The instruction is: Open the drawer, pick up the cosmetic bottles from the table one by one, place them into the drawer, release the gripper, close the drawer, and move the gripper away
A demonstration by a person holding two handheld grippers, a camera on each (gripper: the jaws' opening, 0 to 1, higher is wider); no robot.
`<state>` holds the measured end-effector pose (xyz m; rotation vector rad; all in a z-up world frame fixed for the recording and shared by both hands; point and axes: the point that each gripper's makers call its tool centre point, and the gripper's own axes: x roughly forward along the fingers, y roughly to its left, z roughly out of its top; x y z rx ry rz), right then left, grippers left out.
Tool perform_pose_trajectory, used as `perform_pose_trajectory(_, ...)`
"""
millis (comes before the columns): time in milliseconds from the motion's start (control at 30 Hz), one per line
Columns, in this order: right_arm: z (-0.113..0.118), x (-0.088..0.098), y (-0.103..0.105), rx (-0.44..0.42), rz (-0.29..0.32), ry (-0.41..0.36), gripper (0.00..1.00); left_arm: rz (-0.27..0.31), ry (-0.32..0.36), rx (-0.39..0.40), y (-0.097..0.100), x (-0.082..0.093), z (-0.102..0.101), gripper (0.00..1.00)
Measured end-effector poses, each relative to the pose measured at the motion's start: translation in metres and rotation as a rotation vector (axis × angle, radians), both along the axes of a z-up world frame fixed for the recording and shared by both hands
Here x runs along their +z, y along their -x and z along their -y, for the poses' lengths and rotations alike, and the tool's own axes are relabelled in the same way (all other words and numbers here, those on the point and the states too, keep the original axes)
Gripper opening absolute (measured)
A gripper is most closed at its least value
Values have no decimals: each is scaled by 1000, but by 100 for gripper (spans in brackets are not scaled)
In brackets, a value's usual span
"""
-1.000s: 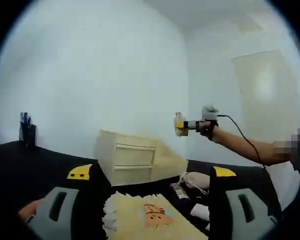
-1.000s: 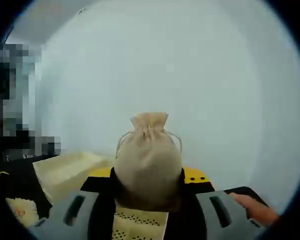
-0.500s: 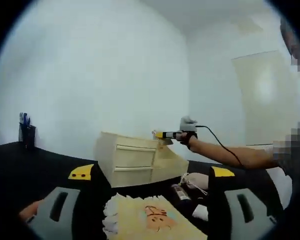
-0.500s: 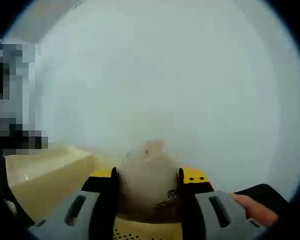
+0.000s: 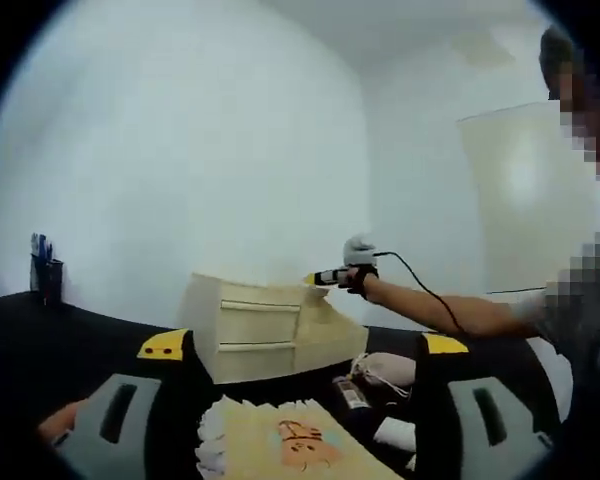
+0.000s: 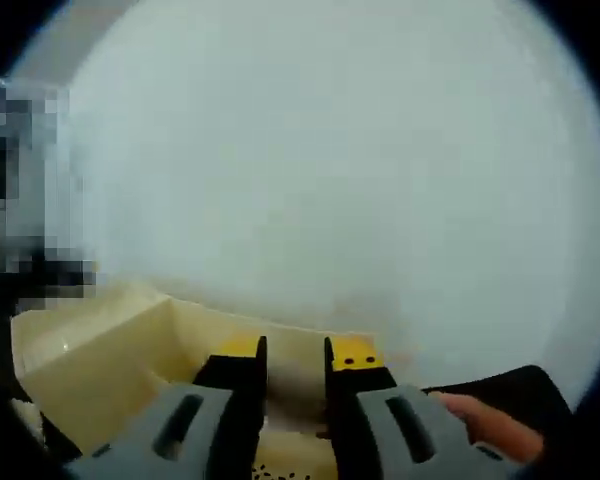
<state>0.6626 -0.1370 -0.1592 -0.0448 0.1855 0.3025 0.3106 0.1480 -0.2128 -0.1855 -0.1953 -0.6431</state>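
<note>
In the left gripper view the cream drawer cabinet (image 5: 248, 325) stands on the black table, with two drawer fronts facing me. Over its right end a person's hand holds my right gripper (image 5: 325, 277). A dark cosmetic bottle (image 5: 352, 392) lies on the table beside a white pouch (image 5: 385, 367). My left gripper (image 5: 300, 400) is open wide above a beige printed cloth (image 5: 290, 445). In the right gripper view the right gripper (image 6: 295, 365) has its jaws drawn close together over the cream open drawer (image 6: 100, 350). Nothing shows between them.
A pen holder (image 5: 45, 280) stands at the far left of the table. A small white object (image 5: 395, 432) lies near the bottle. A cable runs along the person's arm (image 5: 450, 312). White walls stand behind the cabinet.
The beige drawstring pouch held in the right gripper's jaws has dropped out of sight. Those jaws have closed in, and the right gripper has come down over the cabinet.
</note>
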Motion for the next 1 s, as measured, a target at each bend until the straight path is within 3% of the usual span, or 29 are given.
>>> perform_pose_trajectory(67, -4, -15, 3, 41, -107, 46, 27, 1, 2, -3, -2, 1, -2, 87)
perform_pose_trajectory(133, -3, -15, 2, 38, -89, 82, 30, 1, 1, 1, -4, 2, -5, 87)
perform_pose_trajectory(200, 0, -7, 6, 26, -41, 61, 31, 4, 10, 1, -5, 4, -8, 87)
perform_pose_trajectory(300, 3, -8, 6, 22, -52, 43, 31, -2, 11, -1, -6, 3, -9, 87)
perform_pose_trajectory(400, -3, -25, 6, 40, -93, 126, 35, -7, 5, -4, -6, 1, -8, 86)
perform_pose_trajectory(500, -17, -38, 6, 29, -158, 51, 37, -2, 7, -2, -8, 3, -9, 86)
perform_pose_trajectory(633, -19, -41, -6, -23, -190, -32, 53, -4, 8, -1, -6, 2, -9, 86)
perform_pose_trajectory(767, -22, -48, -10, -49, -137, 26, 64, -4, 7, -2, -5, 2, -8, 86)
perform_pose_trajectory(833, -24, -54, -10, -72, -119, 15, 67, -7, 5, -5, -5, 2, -8, 85)
perform_pose_trajectory(1000, -27, -68, -22, -109, -141, 9, 68, -13, -1, -2, -6, 1, -8, 85)
